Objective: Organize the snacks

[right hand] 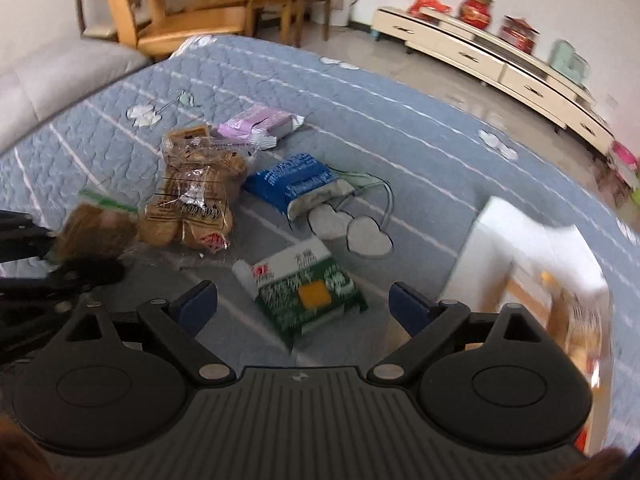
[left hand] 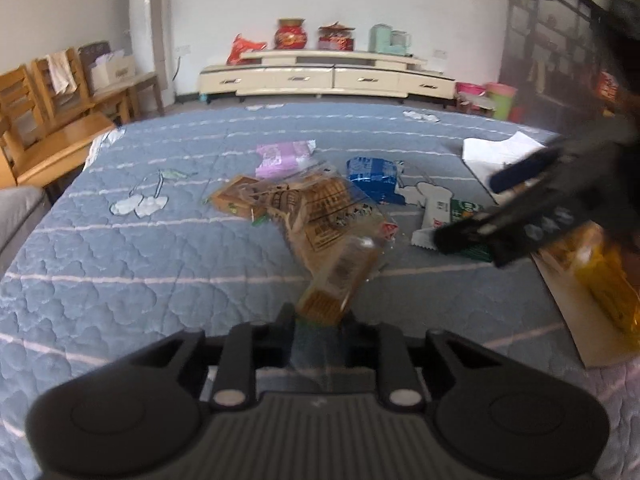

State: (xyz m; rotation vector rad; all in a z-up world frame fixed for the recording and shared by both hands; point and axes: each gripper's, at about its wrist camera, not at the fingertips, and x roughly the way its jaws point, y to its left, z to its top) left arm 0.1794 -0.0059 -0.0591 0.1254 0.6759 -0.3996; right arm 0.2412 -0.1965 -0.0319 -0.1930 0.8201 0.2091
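My left gripper [left hand: 319, 316] is shut on a brown cake packet [left hand: 340, 276], held above the blue quilt [left hand: 120, 280]; it also shows at the left of the right wrist view [right hand: 96, 228]. My right gripper [right hand: 302, 300] is open and empty above a green-and-white packet [right hand: 304, 292], and shows at the right of the left wrist view [left hand: 472, 208]. On the quilt lie a clear bag of brown cakes [right hand: 192, 196], a blue packet [right hand: 296, 180] and a purple packet [right hand: 256, 124].
A cardboard box [right hand: 520, 264] with white flaps holds yellow snacks at the right [left hand: 608, 280]. Wooden chairs [right hand: 176, 4] stand beyond the quilt's far left. A cream TV cabinet [left hand: 328, 76] lines the far wall. A grey sofa cushion [right hand: 60, 76] borders the left.
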